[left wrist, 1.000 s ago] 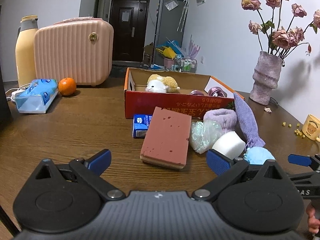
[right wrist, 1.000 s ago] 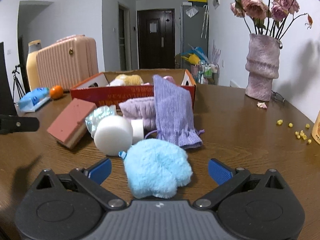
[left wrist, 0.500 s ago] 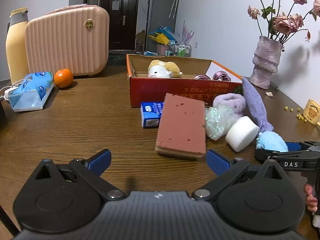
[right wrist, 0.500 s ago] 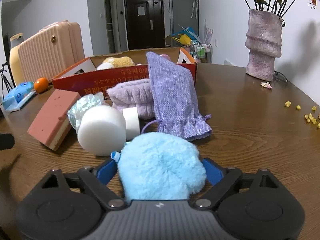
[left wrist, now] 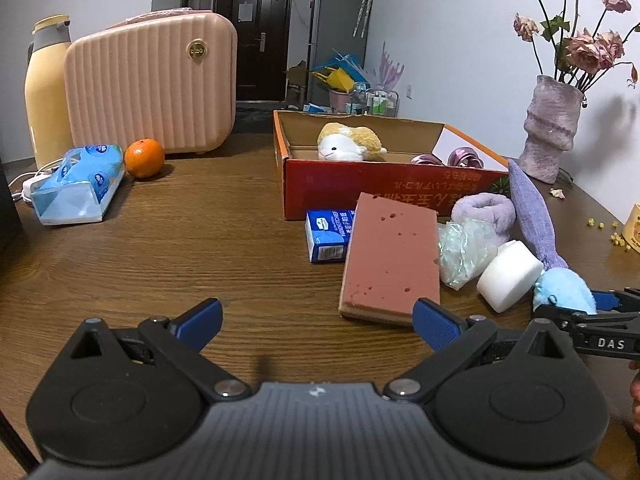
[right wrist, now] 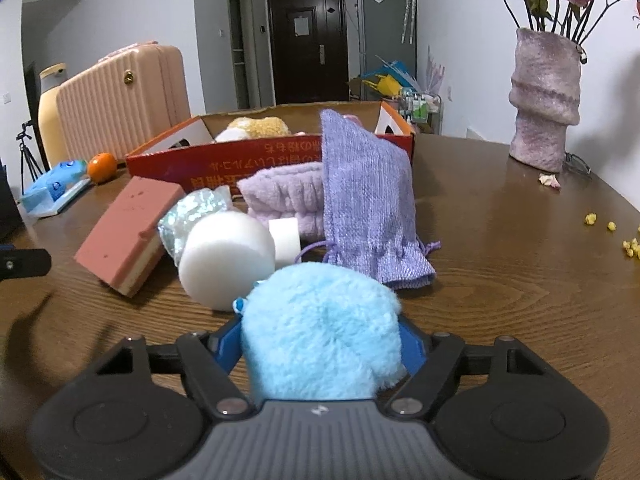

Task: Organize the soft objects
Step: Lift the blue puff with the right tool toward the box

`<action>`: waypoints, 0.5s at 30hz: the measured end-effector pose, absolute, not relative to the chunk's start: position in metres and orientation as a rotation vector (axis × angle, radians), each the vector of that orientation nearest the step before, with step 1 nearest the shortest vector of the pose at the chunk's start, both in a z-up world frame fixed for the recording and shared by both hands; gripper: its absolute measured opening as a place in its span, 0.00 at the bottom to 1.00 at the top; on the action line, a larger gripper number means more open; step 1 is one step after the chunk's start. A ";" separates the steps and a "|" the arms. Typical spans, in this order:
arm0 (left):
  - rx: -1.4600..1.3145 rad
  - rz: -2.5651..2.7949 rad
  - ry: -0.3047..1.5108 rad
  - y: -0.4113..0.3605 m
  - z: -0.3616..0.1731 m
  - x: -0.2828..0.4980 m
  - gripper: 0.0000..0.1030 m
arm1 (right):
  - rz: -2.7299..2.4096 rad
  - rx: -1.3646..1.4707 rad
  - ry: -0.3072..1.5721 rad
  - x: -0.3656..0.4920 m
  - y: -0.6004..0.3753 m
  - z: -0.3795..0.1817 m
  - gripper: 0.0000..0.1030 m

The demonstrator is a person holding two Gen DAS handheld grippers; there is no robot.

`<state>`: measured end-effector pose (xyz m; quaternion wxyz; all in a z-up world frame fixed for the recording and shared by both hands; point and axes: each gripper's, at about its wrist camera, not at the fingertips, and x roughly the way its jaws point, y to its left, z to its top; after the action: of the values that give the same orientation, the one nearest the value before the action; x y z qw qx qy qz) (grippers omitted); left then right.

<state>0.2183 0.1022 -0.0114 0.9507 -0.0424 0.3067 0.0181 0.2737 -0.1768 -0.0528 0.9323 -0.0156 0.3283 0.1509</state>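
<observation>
- My right gripper [right wrist: 320, 354]: jaws closing on the blue fluffy puff [right wrist: 320, 332], both blue pads against its sides, low over the table [right wrist: 500, 280].
- My left gripper [left wrist: 316, 316]: jaws wide apart, nothing between them, just short of the pink sponge [left wrist: 392, 256].
- Around the puff: white foam round [right wrist: 224, 260] touching it, purple pouch [right wrist: 368, 204] leaning on the box, lilac towel roll [right wrist: 284, 196], crinkled plastic bag [right wrist: 192, 212].
- Red cardboard box [left wrist: 360, 184]: holds a plush toy [left wrist: 348, 144].
- Far left: tissue pack [left wrist: 76, 184], orange [left wrist: 144, 158], pink case [left wrist: 152, 84].
</observation>
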 end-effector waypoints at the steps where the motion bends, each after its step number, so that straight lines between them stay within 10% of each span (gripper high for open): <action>1: -0.087 0.040 0.622 0.102 -0.011 0.219 1.00 | 0.312 -0.033 0.661 0.272 -0.178 -0.051 0.73; 15: -0.083 0.036 0.621 0.080 -0.005 0.237 1.00 | 0.306 -0.037 0.549 0.266 -0.202 -0.031 0.73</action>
<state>0.2370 0.0799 -0.0049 0.9512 -0.0409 0.3054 0.0176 0.2659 -0.2021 -0.0310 0.9508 -0.0182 0.2701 0.1504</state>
